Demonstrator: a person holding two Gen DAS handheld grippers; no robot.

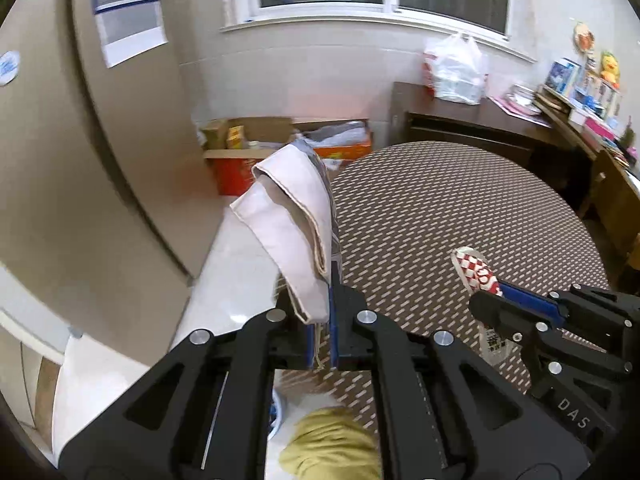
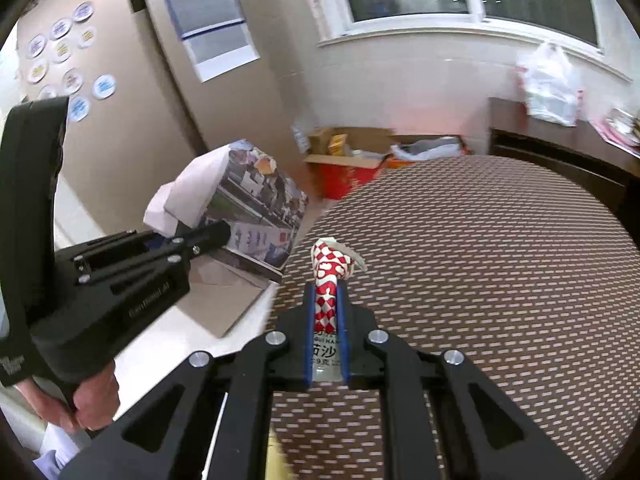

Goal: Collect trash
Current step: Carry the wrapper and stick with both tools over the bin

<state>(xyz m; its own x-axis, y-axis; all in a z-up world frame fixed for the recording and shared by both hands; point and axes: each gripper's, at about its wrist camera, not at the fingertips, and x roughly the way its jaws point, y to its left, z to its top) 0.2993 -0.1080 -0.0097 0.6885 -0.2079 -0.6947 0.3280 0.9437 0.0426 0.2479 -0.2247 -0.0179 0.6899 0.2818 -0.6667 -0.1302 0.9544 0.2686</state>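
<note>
My left gripper [image 1: 322, 300] is shut on a folded printed paper leaflet [image 1: 292, 220], white on the side facing the camera, held up beyond the left rim of the round table [image 1: 440, 208]. From the right wrist view the same leaflet [image 2: 256, 196] shows a photo print, with the left gripper [image 2: 218, 234] clamped on its lower edge. My right gripper [image 2: 326, 296] is shut on a red-and-white checked wrapper [image 2: 330, 272], which sticks out past the fingertips above the table [image 2: 480, 280]. In the left wrist view the wrapper [image 1: 478, 270] and right gripper [image 1: 490, 300] appear at the right.
Open cardboard boxes [image 1: 280, 148] full of rubbish stand on the floor by the tiled wall. A dark sideboard [image 1: 472, 120] carries a white plastic bag [image 1: 456, 68] and boxes. A fridge [image 1: 80, 180] stands at the left. A hand [image 2: 92, 400] holds the left gripper's handle. A yellow-green cloth [image 1: 332, 448] lies below.
</note>
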